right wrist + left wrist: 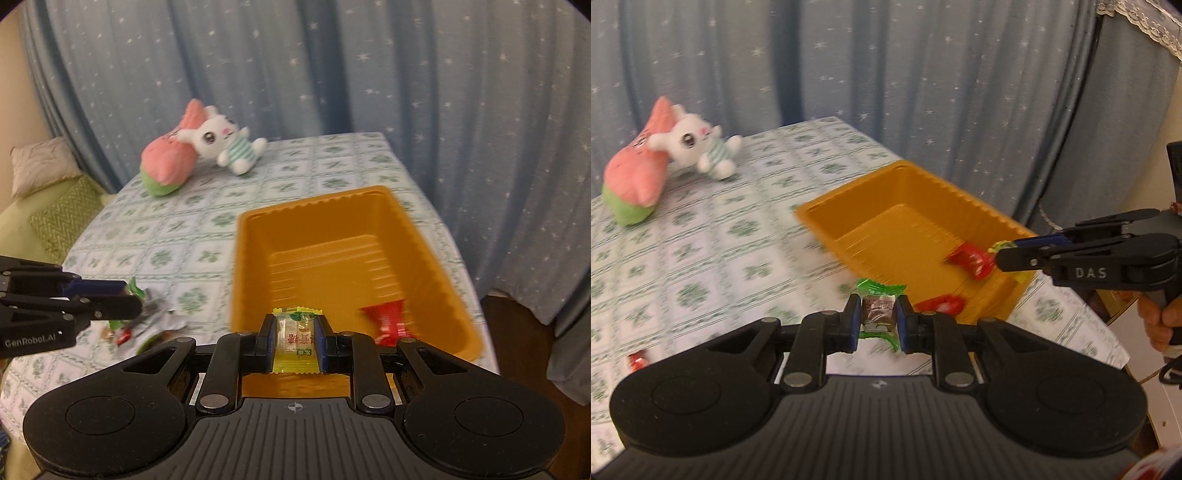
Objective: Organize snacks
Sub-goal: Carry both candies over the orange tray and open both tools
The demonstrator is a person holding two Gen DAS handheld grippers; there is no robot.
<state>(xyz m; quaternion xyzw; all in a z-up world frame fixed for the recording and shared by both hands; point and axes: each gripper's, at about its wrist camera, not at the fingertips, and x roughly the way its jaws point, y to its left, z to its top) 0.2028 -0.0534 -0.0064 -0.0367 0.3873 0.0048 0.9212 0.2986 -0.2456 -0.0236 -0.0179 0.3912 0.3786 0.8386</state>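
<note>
My left gripper (878, 308) is shut on a green-wrapped candy (881, 288), held above the tablecloth just left of the orange tray (849, 206). My right gripper (297, 325) is shut on a yellow-wrapped candy (297, 341) over the tray's (251, 258) near end. One red candy (388, 321) lies inside the tray; the left wrist view shows it as the red candy (971, 258) by the right gripper (995, 254). A second red candy (940, 304) sits at the tray's near wall. The left gripper (136, 299) reaches in from the left edge.
Several loose candies (125, 332) lie on the cloth left of the tray, and a red one (637, 360) lies further left. A pink plush (170, 162) and a white rabbit plush (221, 140) rest at the far end. The table edge (461, 258) runs close beside the tray.
</note>
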